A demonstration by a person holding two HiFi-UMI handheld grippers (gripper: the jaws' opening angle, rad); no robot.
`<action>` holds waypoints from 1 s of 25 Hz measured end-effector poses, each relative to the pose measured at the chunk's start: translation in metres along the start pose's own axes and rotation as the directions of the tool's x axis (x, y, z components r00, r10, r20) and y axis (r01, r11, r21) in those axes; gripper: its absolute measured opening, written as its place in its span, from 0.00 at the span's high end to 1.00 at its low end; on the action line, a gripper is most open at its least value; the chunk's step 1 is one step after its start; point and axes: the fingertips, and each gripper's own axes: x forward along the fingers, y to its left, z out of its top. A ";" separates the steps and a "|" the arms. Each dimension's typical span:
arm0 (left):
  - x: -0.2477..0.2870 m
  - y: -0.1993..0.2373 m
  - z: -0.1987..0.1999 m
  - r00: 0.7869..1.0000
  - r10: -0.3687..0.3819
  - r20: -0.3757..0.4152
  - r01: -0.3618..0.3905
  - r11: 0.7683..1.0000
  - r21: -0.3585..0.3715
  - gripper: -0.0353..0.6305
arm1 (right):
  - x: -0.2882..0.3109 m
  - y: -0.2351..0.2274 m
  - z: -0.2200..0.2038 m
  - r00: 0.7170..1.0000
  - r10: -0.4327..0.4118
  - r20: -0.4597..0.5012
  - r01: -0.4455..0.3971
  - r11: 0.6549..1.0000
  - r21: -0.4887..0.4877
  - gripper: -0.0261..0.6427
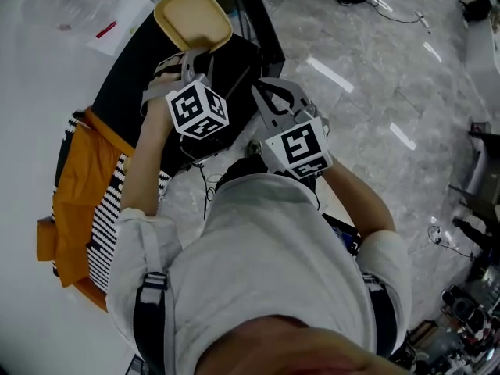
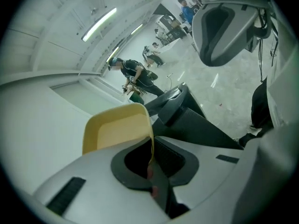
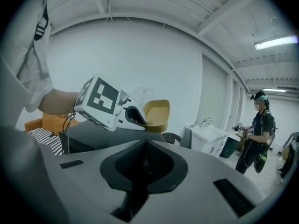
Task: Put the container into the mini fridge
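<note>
A yellow plastic container [image 1: 193,14] with rounded corners is held over the black mini fridge [image 1: 133,92]. My left gripper [image 1: 195,58] is shut on its near rim. In the left gripper view the thin yellow wall of the container [image 2: 117,129] runs down between the dark pads of the left gripper [image 2: 150,164]. My right gripper [image 1: 263,94] sits just right of the left one, shut with nothing in it. In the right gripper view the right gripper [image 3: 145,143] has its pads together, and beyond it the left gripper [image 3: 134,115] carries the container [image 3: 157,115] above the fridge top [image 3: 93,134].
An orange cloth and striped fabric [image 1: 78,178] lie left of the fridge. A clear plastic bottle [image 1: 70,2] rests on the white surface at far left. A white sink cabinet [image 3: 210,136] and a standing person [image 3: 259,129] are to the right. Grey tiled floor [image 1: 375,92] spreads right.
</note>
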 end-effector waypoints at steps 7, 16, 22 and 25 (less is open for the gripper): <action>-0.011 -0.008 0.026 0.999 0.031 0.022 -0.030 0.998 -0.047 0.90 | -0.014 -0.005 -0.009 0.999 0.033 0.004 -0.033 0.999 -0.015 0.90; -0.033 -0.039 0.079 0.997 0.065 0.049 -0.061 0.995 -0.077 0.90 | -0.065 -0.016 -0.031 0.999 0.046 0.020 -0.046 0.999 -0.018 0.90; -0.048 -0.063 0.119 0.992 0.080 0.093 -0.071 0.992 -0.105 0.91 | -0.100 -0.028 -0.047 0.999 0.045 0.020 -0.045 0.999 -0.010 0.90; -0.055 -0.073 0.131 0.988 0.093 0.125 -0.072 0.984 -0.165 0.90 | -0.110 -0.028 -0.054 0.999 0.050 0.022 -0.050 0.999 -0.001 0.90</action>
